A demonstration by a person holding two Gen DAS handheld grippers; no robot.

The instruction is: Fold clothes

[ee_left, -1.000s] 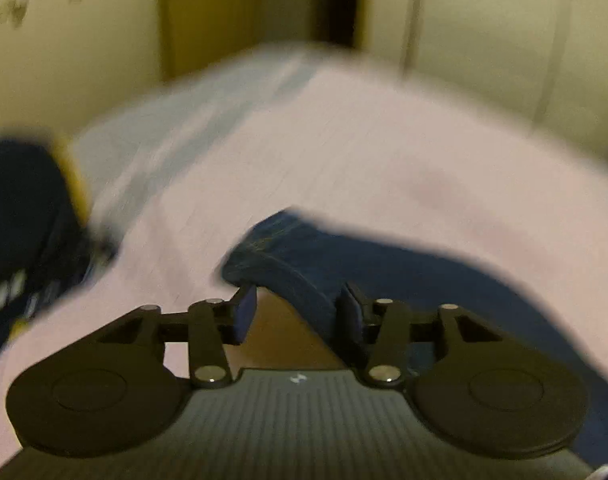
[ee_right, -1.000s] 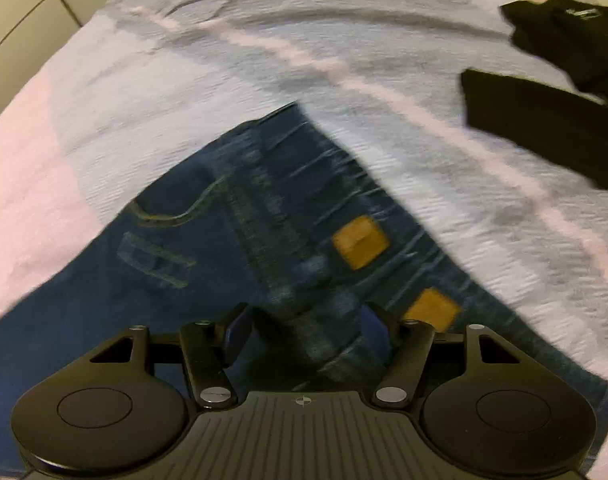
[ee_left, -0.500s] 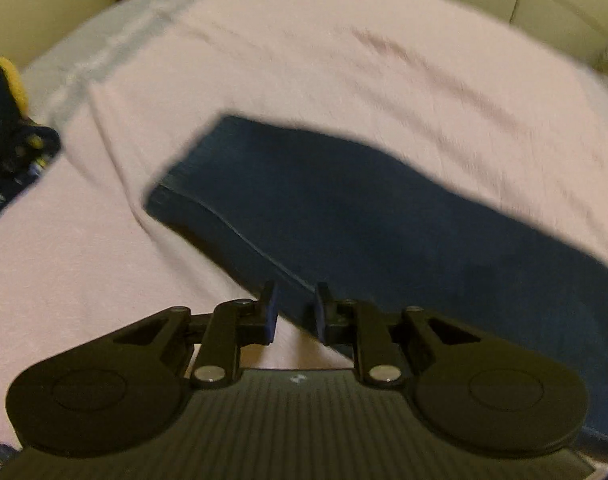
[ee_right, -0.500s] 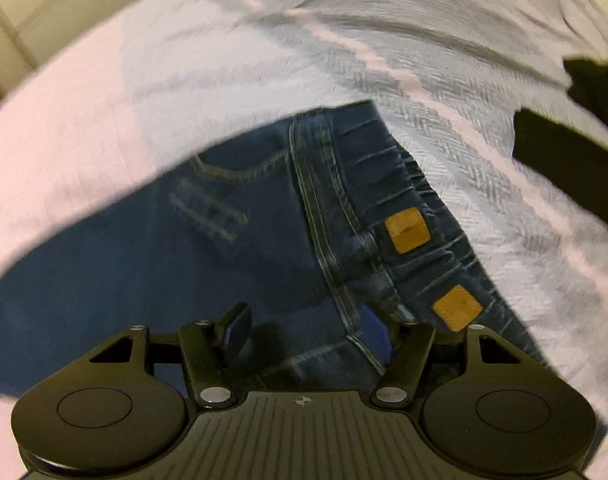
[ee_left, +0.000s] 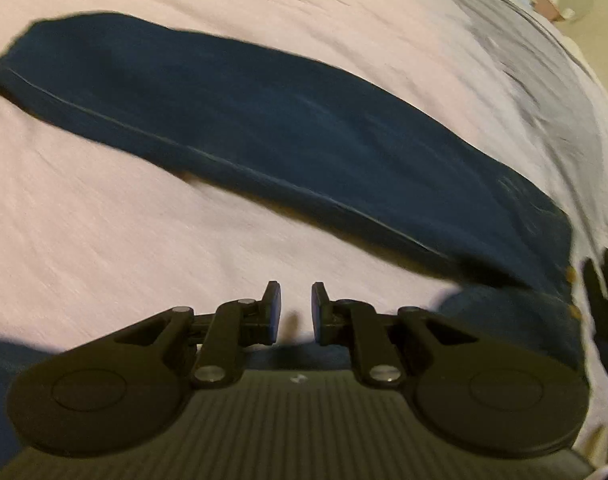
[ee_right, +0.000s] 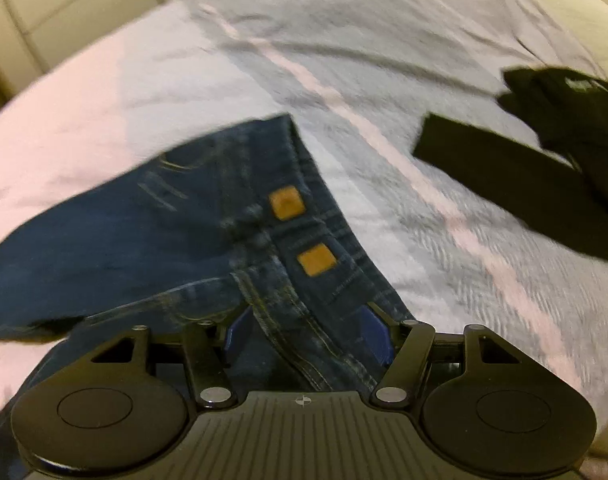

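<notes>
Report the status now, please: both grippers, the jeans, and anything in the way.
Left gripper open, empty, over pink sheet. Right gripper open, straddling jeans at waistband. Black garment lies apart, not obstructing.

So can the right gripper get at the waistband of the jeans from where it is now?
Probably yes: the right gripper is open, its fingers either side of the jeans waistband, nothing between.

Place: a home bedroom.
Surface: a bed (ee_right: 207, 60) spread wide ahead of the right claw, its cover pink and grey.
Clothes: jeans (ee_right: 175, 216) and a black garment (ee_right: 544, 160) lying on it.
Walls: pale panels beyond.
</notes>
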